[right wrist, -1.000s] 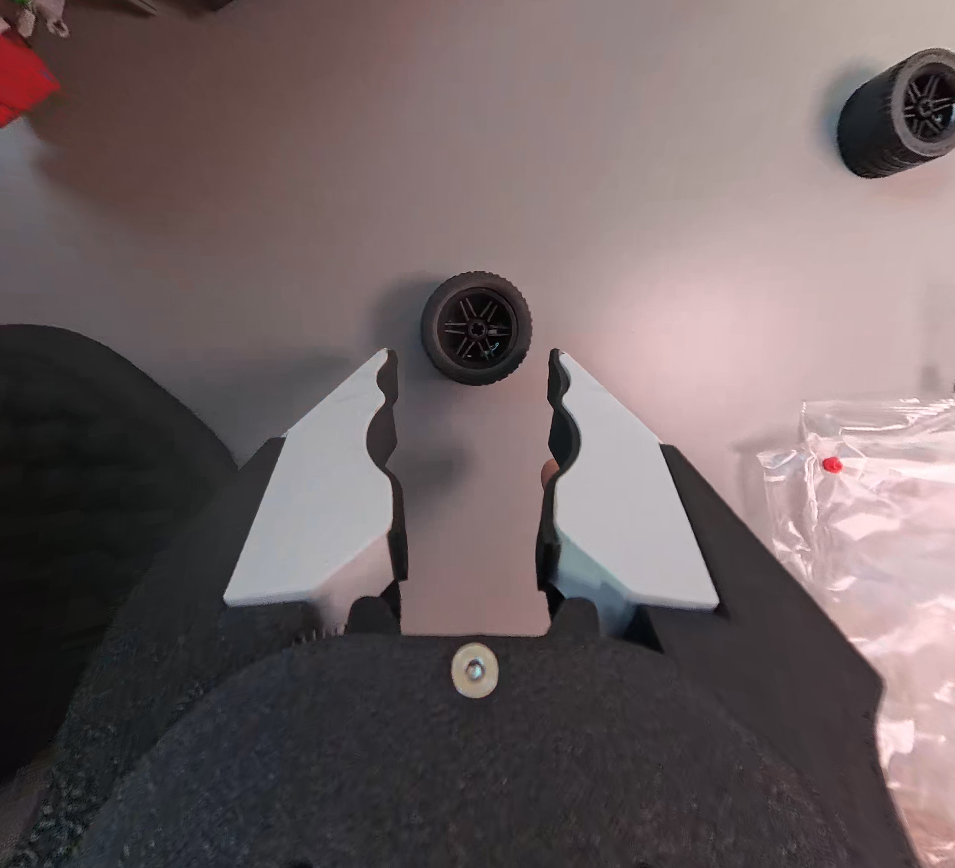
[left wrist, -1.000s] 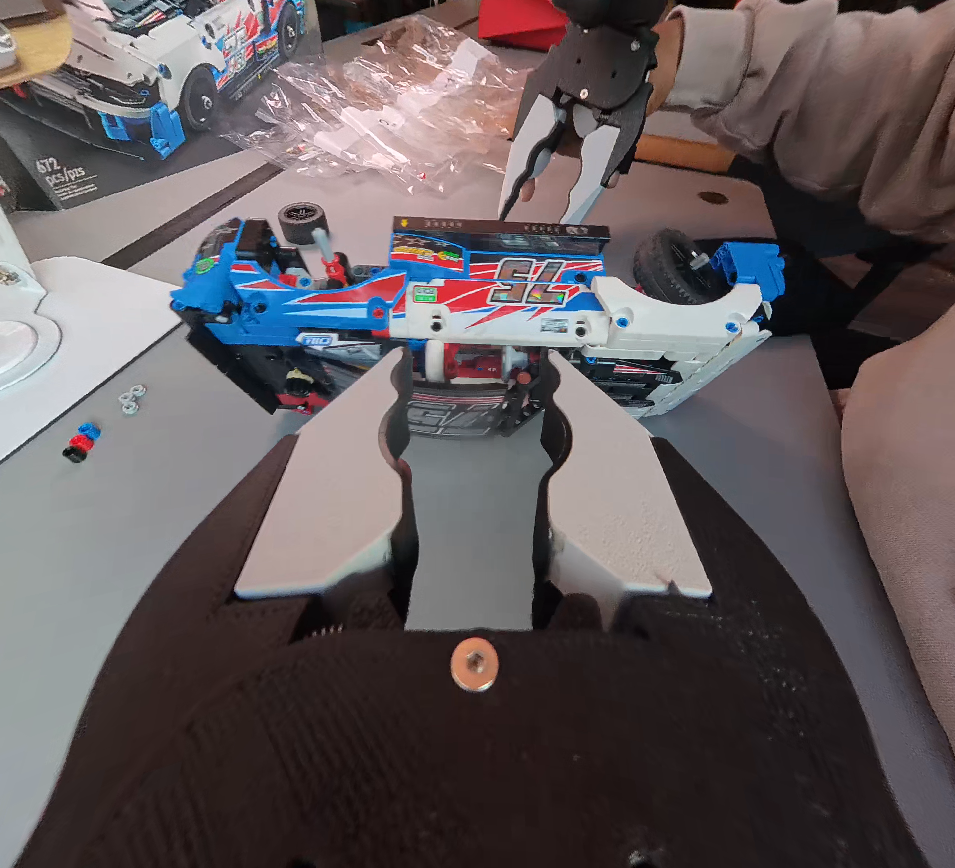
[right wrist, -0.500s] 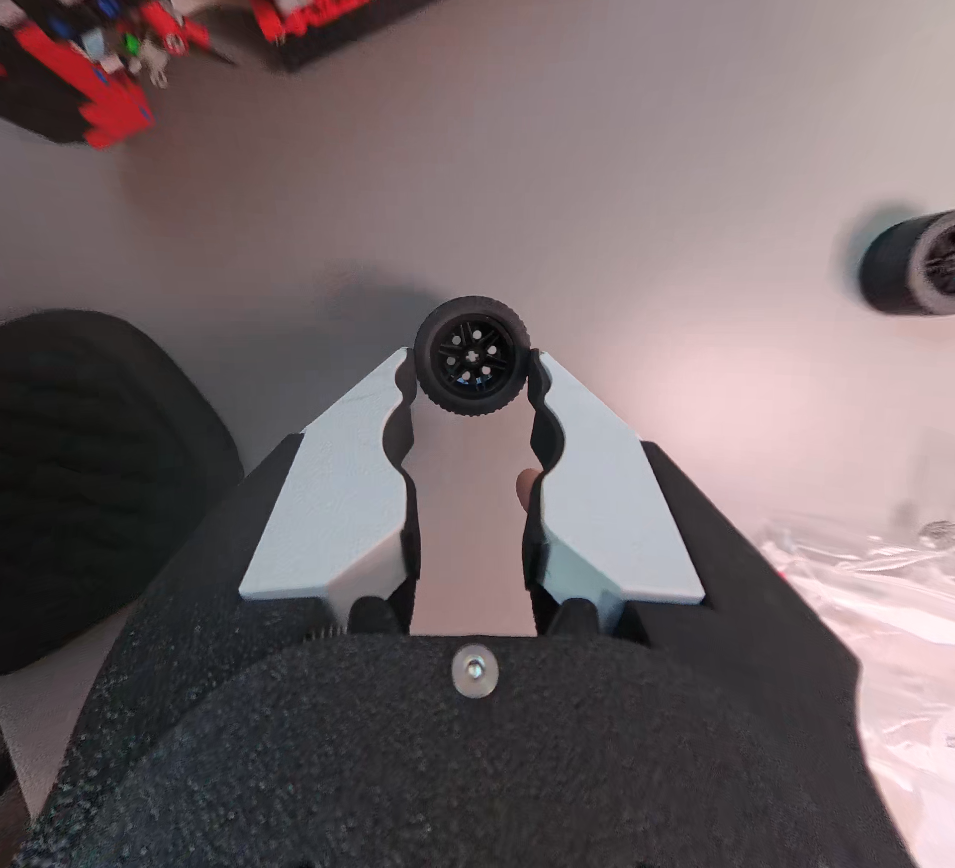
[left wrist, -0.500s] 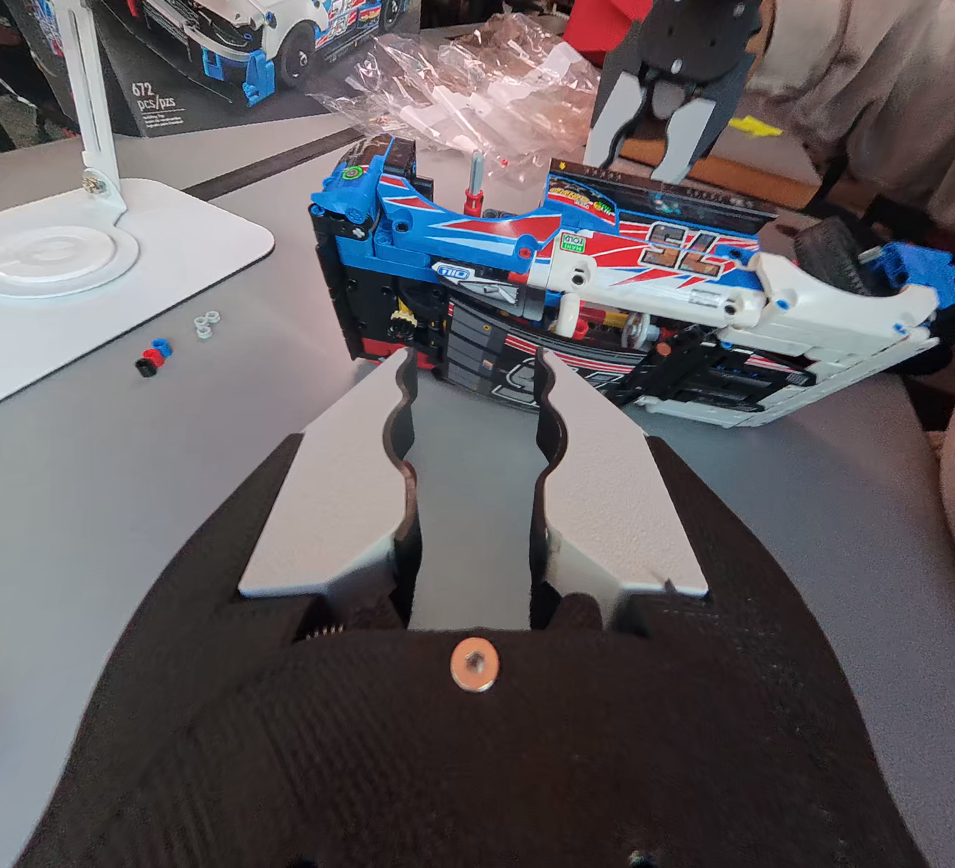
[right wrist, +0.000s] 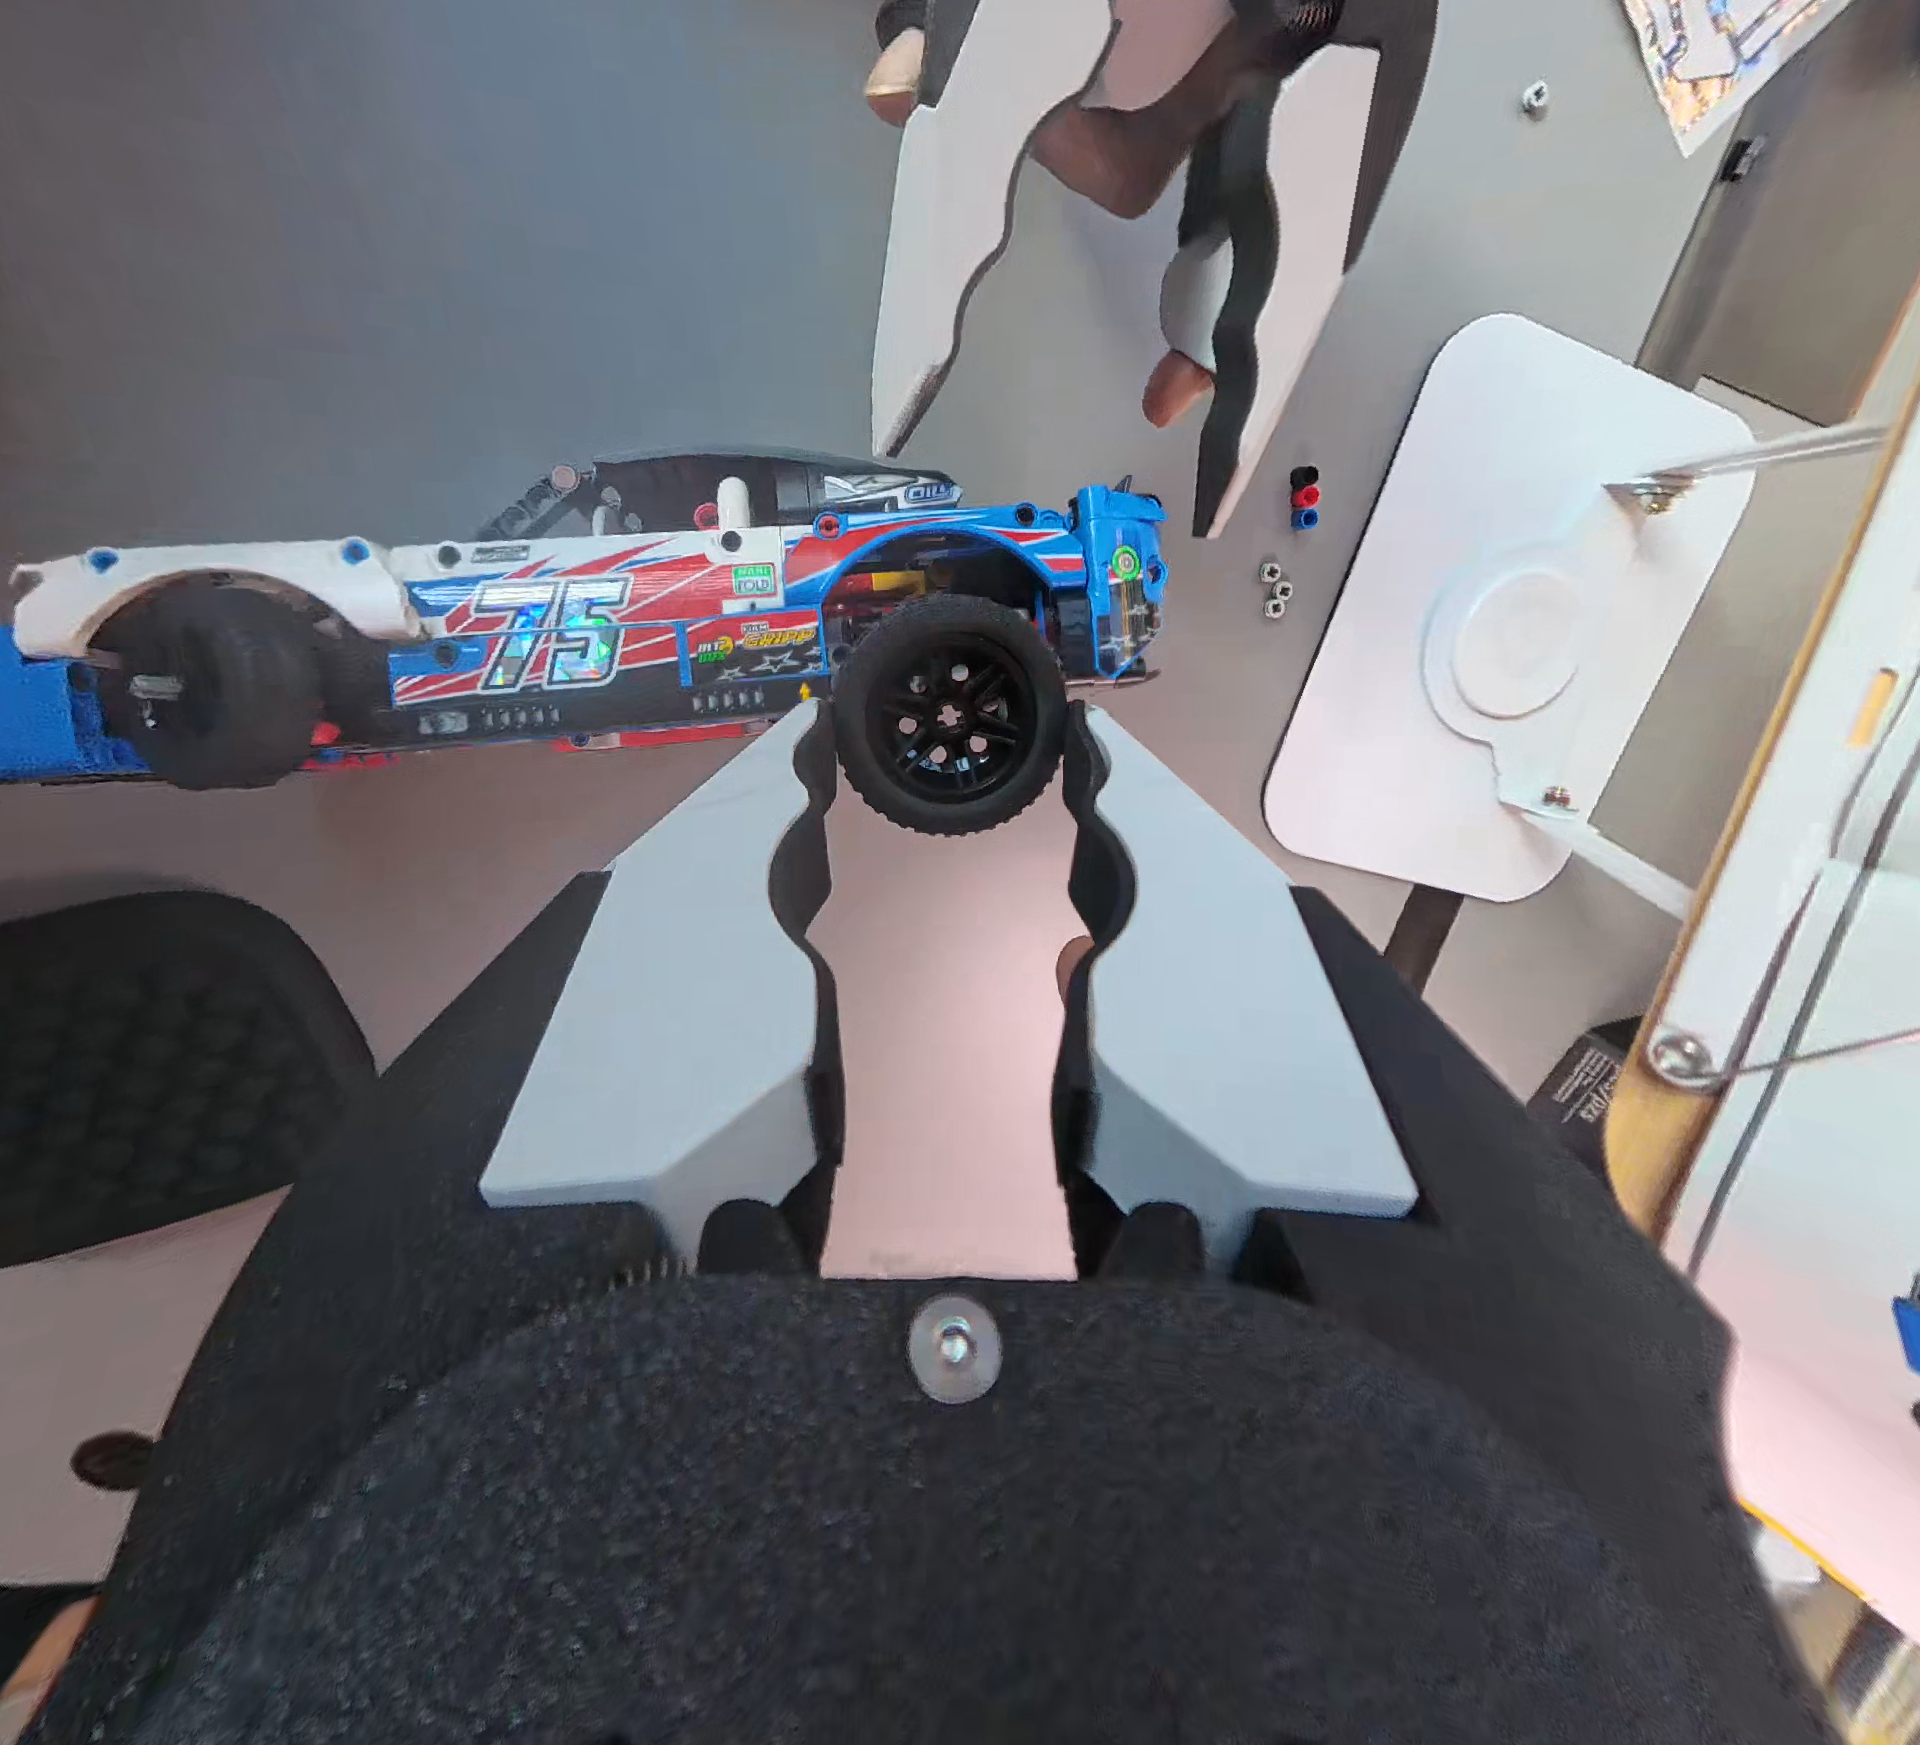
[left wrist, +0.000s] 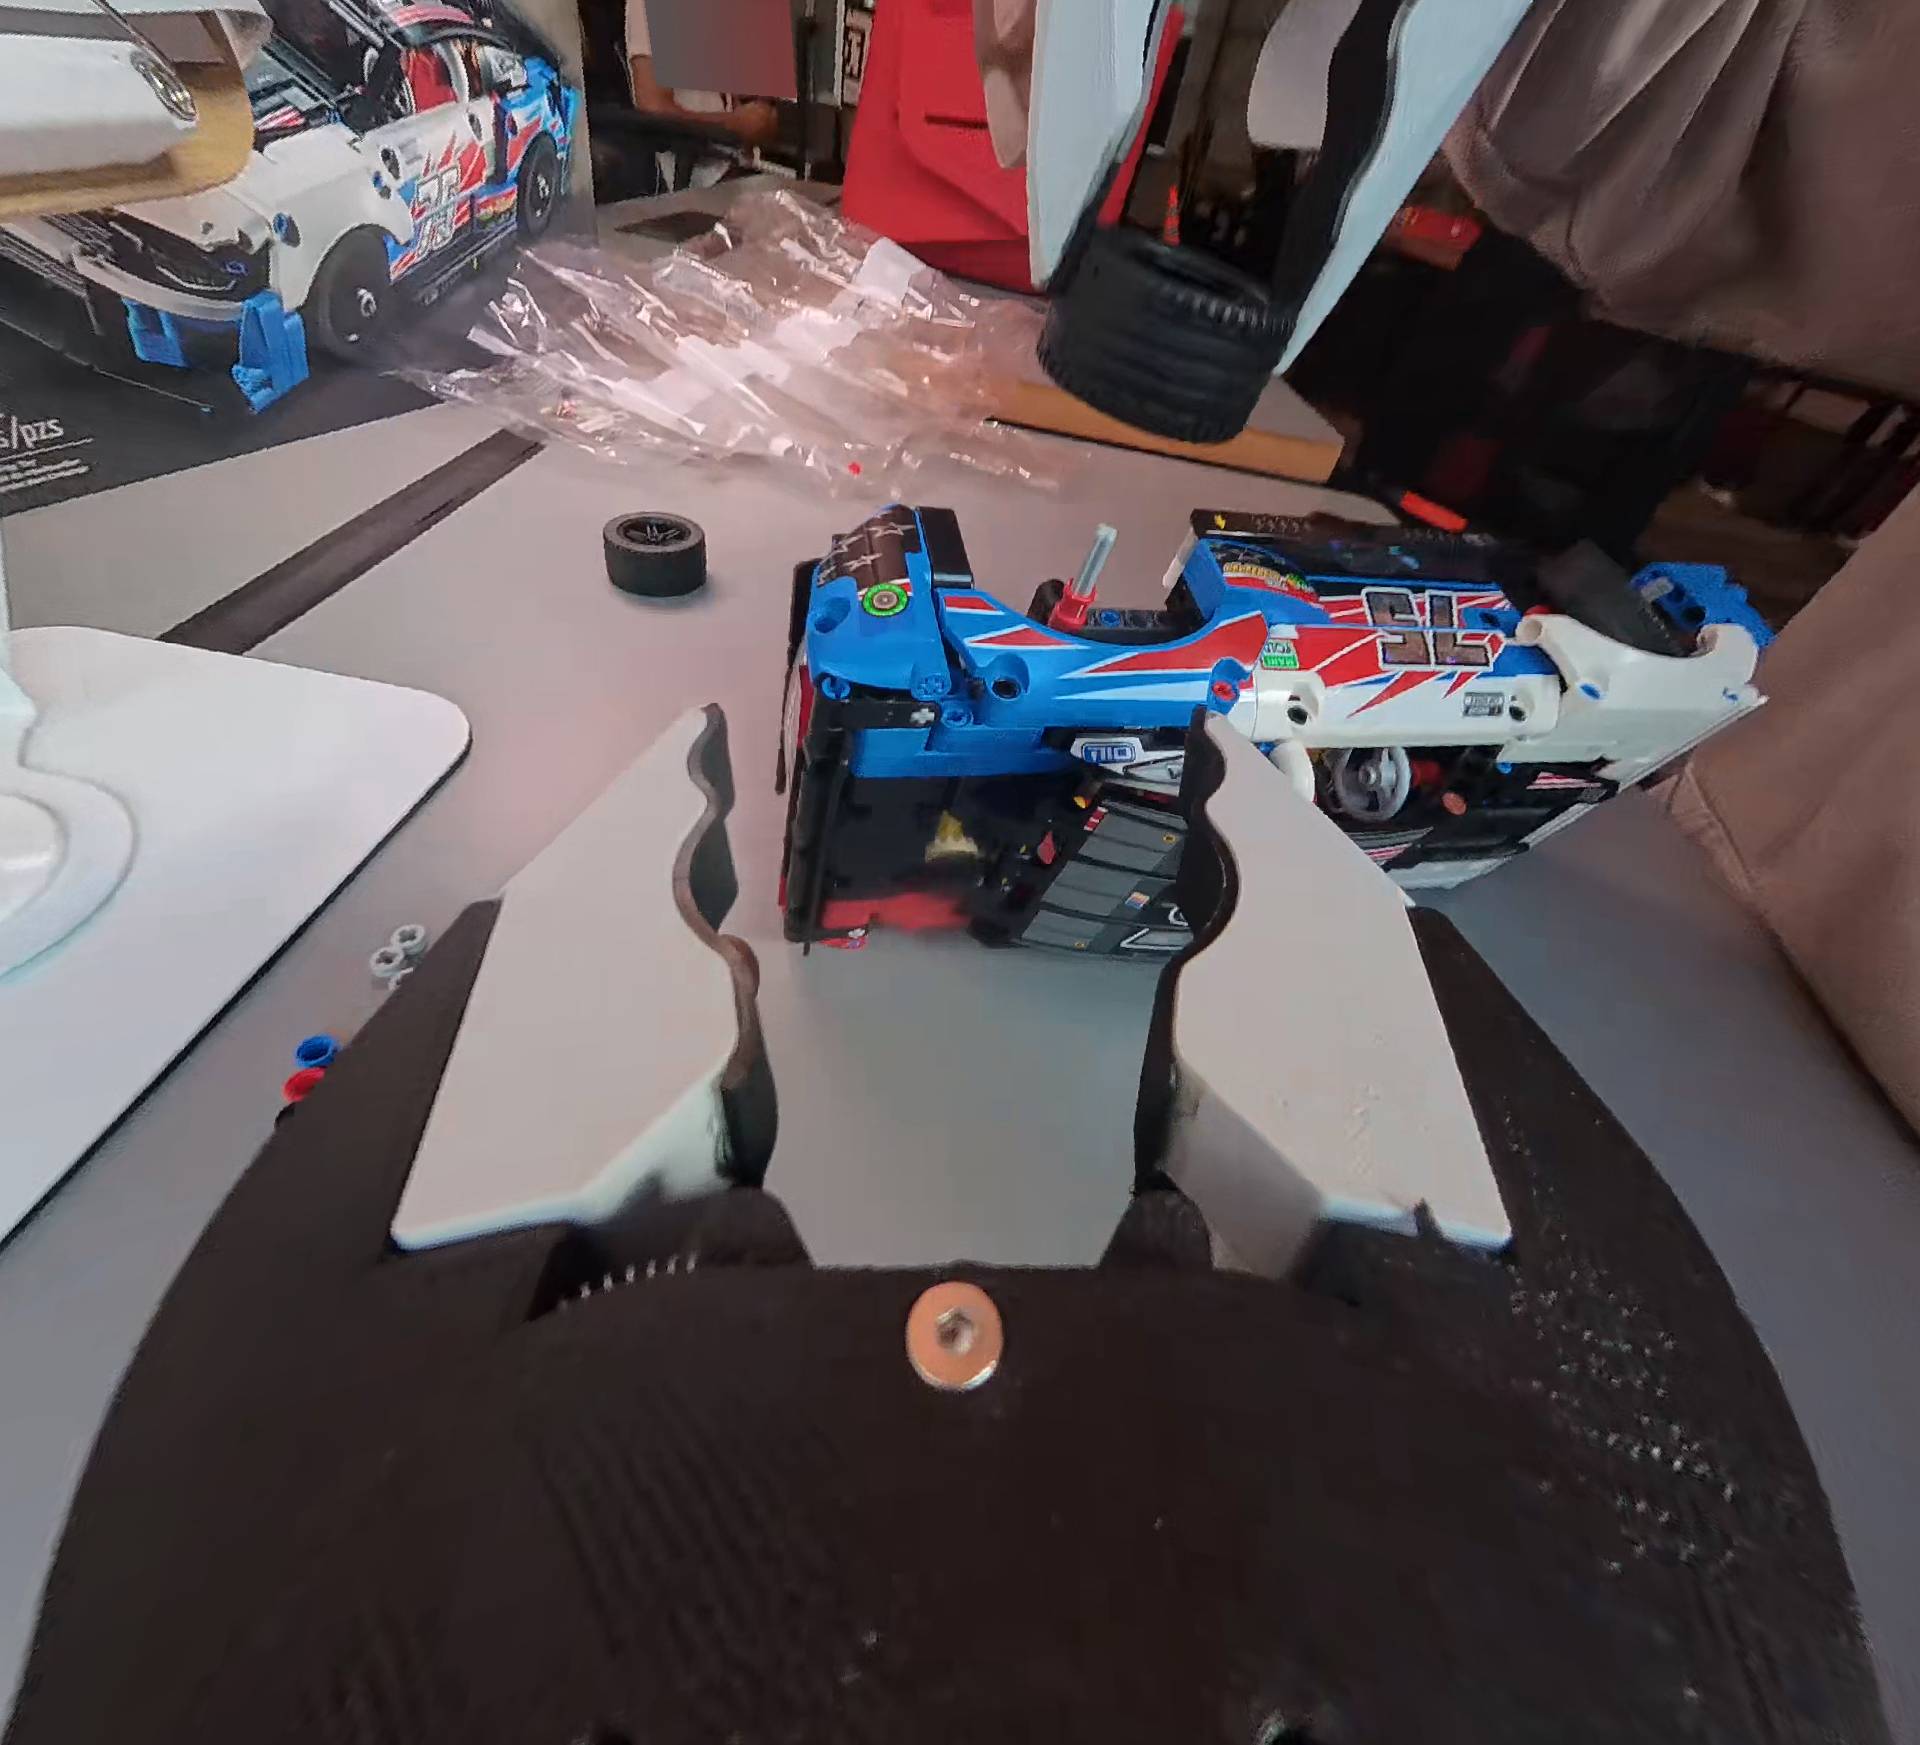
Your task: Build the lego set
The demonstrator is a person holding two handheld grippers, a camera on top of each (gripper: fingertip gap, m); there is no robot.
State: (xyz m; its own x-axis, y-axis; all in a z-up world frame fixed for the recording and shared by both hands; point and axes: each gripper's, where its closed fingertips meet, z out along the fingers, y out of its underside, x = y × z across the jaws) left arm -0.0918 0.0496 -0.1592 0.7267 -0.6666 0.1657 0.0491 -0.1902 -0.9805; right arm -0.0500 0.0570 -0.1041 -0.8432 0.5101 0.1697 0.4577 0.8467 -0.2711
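Right gripper (right wrist: 951, 724) grasps a black wheel (right wrist: 951, 713) above the rear wheel arch of the race car model (right wrist: 582, 615), which lies on its side. Left gripper (left wrist: 961, 739), jaws spread and empty, faces the model's rear end.

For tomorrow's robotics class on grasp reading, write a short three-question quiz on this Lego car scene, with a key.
1. True or false: the right hand-held gripper is shut on a wheel.
2. The car lies: A) upright on its wheels B) on its side C) inside the box.
3. Fill in: a second, loose wheel rests on the ____.

Key
1. True
2. B
3. table; the left hand-held gripper is open and empty.
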